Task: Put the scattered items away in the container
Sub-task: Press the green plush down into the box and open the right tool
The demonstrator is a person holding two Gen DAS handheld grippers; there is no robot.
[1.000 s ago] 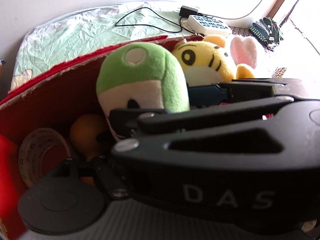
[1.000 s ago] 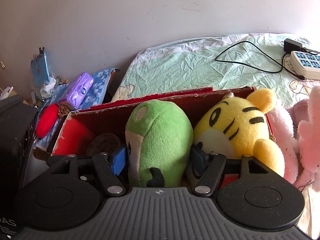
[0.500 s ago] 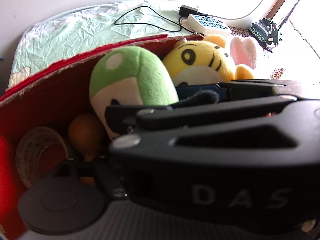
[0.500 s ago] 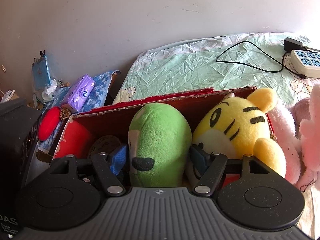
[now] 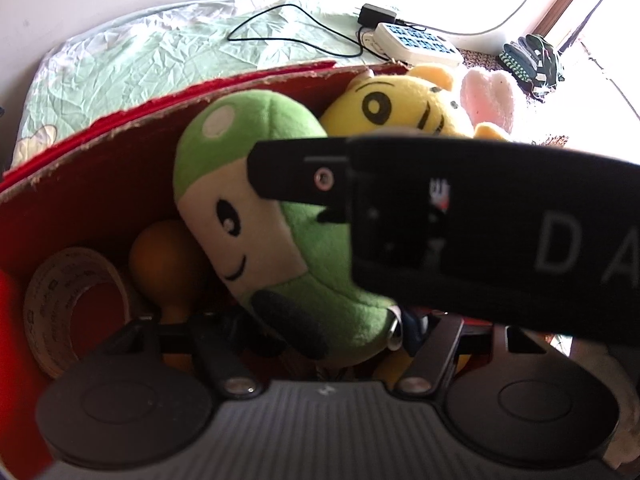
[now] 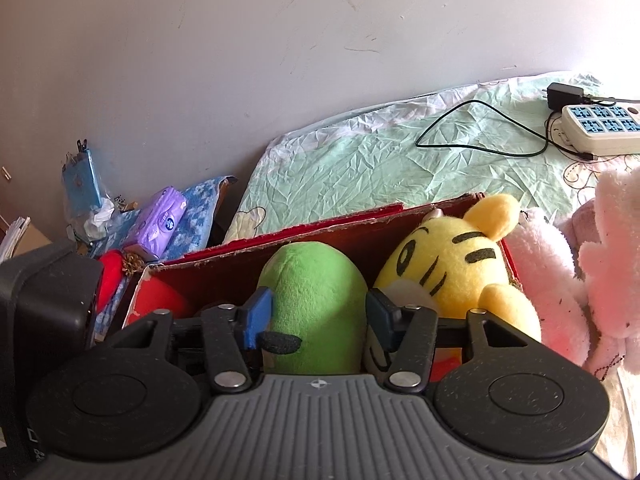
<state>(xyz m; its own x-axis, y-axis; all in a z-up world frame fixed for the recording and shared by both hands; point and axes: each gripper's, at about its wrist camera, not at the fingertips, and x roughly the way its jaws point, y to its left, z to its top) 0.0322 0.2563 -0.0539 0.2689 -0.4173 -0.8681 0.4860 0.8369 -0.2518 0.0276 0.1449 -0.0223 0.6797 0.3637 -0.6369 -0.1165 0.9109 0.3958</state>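
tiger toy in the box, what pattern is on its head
Yellow with black stripes; the tiger toy shows best in the right wrist view.

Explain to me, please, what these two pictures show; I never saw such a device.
A person holds one claw in each hand; a camera on each looks along its two fingers. One picture comes from the left claw, the other from the right claw. A red box holds a green plush, a yellow tiger plush and a tape roll. Both claws have just been closing. The right claw's blue pads press the green plush's sides. Its lower end lies between the left claw's fingers; whether they grip it is hidden.
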